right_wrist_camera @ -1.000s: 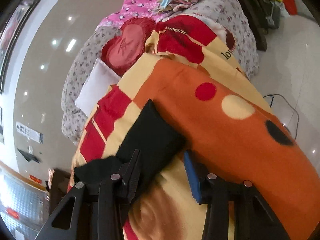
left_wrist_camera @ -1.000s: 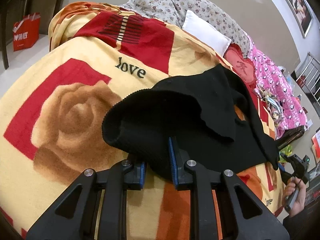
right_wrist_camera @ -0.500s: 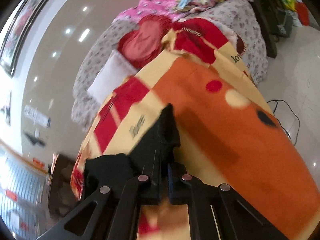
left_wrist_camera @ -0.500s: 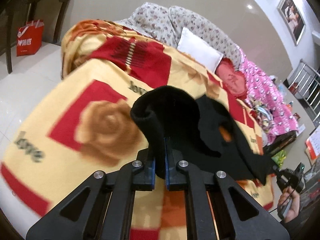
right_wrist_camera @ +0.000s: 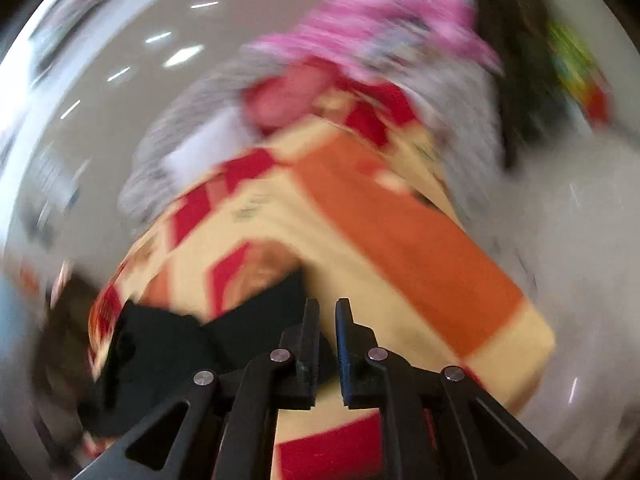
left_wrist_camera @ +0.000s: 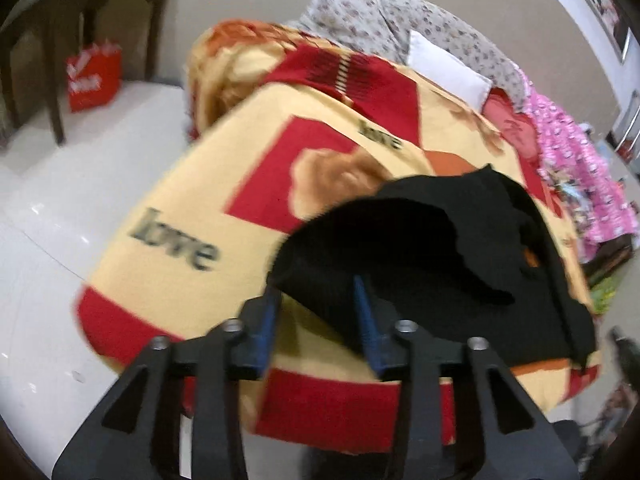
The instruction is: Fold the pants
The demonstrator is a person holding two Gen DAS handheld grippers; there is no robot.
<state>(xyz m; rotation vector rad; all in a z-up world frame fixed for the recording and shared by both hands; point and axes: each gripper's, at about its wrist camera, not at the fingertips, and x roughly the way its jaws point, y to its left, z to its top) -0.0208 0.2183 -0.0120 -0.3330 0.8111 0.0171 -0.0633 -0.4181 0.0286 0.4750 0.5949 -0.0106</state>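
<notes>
Black pants [left_wrist_camera: 432, 264] just ahead of left hand-held gripper [left_wrist_camera: 316, 312], jaws just parted, edge loose between; right hand-held gripper [right_wrist_camera: 327, 336] narrowly parted, empty, pants ahead-left.

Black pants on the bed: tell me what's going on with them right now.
A person working a pair of handheld tongs is folding the black pants on the bed's love-and-rose blanket. The left tongs have just been opening; their blue pads stand apart either side of the pants' folded edge, not pressing it. The right tongs have just opened slightly too, with nothing in the narrow gap; the pants lie to their left. That view is motion-blurred. Both ends look released.
</notes>
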